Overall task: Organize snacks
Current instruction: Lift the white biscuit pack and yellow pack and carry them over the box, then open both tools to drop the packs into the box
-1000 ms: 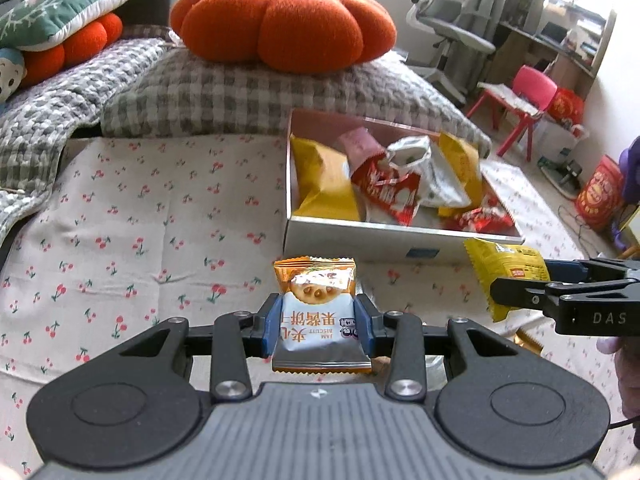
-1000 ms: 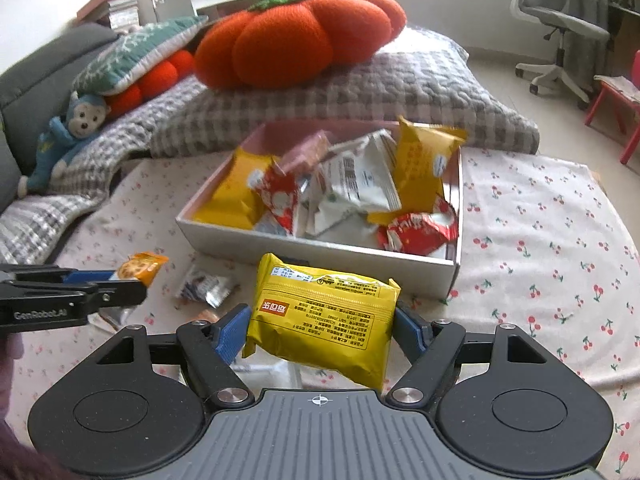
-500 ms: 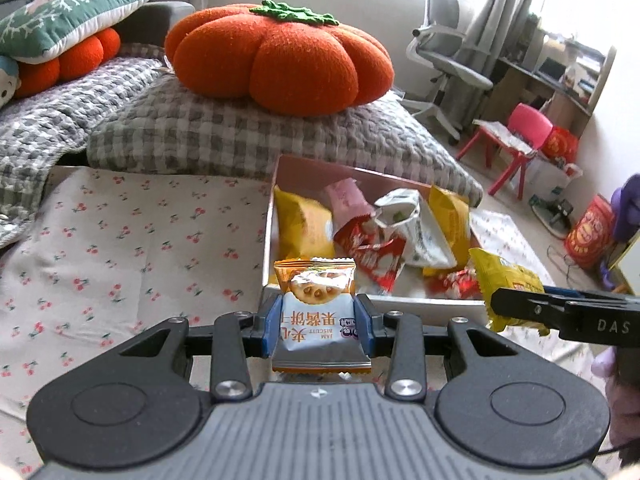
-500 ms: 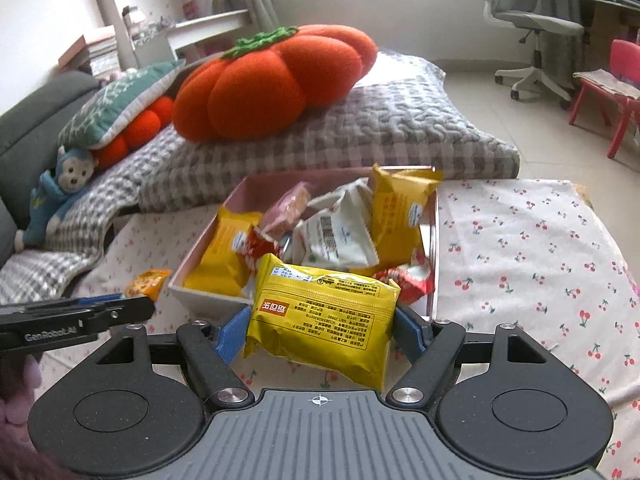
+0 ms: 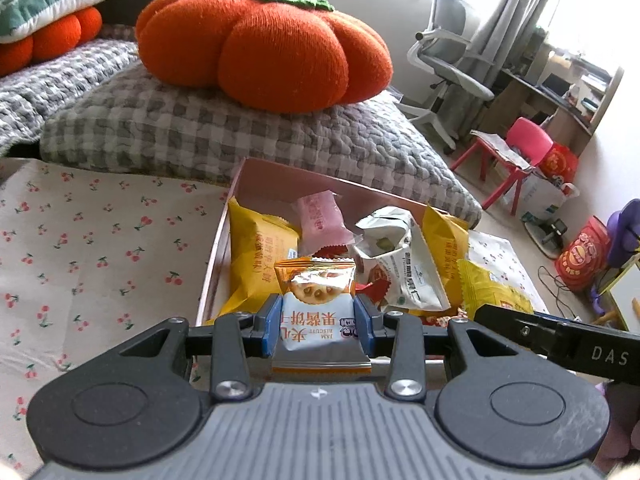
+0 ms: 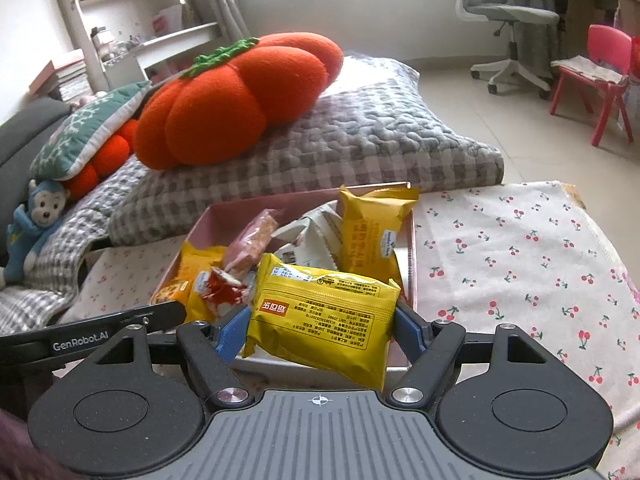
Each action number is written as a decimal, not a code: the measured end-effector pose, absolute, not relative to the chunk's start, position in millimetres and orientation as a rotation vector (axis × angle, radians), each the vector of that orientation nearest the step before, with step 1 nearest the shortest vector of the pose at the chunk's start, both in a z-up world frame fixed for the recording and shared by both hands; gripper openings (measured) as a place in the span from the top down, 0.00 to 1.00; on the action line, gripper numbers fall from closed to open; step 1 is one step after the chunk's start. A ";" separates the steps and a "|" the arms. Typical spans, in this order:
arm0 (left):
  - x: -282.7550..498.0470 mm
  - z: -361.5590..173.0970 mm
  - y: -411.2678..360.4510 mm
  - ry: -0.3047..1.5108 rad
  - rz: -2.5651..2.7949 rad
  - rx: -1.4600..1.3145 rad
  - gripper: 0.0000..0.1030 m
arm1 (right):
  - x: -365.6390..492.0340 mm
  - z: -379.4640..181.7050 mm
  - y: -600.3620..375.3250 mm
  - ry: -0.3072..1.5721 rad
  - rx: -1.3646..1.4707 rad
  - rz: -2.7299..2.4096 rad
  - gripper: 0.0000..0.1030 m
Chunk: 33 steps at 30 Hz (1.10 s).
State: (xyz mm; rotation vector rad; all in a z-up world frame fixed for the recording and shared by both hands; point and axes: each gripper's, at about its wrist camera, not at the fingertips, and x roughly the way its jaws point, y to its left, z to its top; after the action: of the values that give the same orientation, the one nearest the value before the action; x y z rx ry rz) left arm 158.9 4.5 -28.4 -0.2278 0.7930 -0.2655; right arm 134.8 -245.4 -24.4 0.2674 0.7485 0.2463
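Note:
My left gripper (image 5: 319, 320) is shut on an orange and white jam biscuit packet (image 5: 320, 312) and holds it over the near edge of the pink box (image 5: 280, 178). My right gripper (image 6: 320, 326) is shut on a yellow snack packet (image 6: 324, 312) over the near edge of the same box (image 6: 412, 240). The box holds several packets: yellow, pink, white and red ones. The right gripper also shows at the right of the left wrist view (image 5: 560, 340), the left gripper at the left of the right wrist view (image 6: 100, 328).
The box lies on a cherry-print cloth (image 5: 100, 240) that also shows in the right wrist view (image 6: 520, 260). Behind it are a grey checked cushion (image 5: 200, 132) and an orange pumpkin pillow (image 5: 260, 48). A red child's chair (image 5: 520, 152) and an office chair (image 5: 448, 60) stand on the floor to the right.
Both grippers have moved forward with their packets, from in front of the box to over its near edge. Both stay shut on their packets.

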 end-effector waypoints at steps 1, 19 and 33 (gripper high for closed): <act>161.3 -31.1 3.8 0.799 -0.263 -0.227 0.66 | 136.8 -25.9 -245.4 0.752 0.269 0.244 0.26; 174.2 -44.7 1.8 0.771 -0.280 -0.250 0.66 | 159.3 -50.8 -243.7 0.786 0.264 0.239 0.26; 169.8 -48.7 -0.8 0.744 -0.310 -0.237 0.68 | 156.8 -50.3 -246.4 0.780 0.282 0.243 0.25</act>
State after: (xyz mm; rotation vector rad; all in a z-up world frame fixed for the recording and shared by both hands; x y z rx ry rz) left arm 169.8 -0.8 -48.7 -0.2374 0.7439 -0.3099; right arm 156.8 -246.4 -50.3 0.2820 0.7797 0.2427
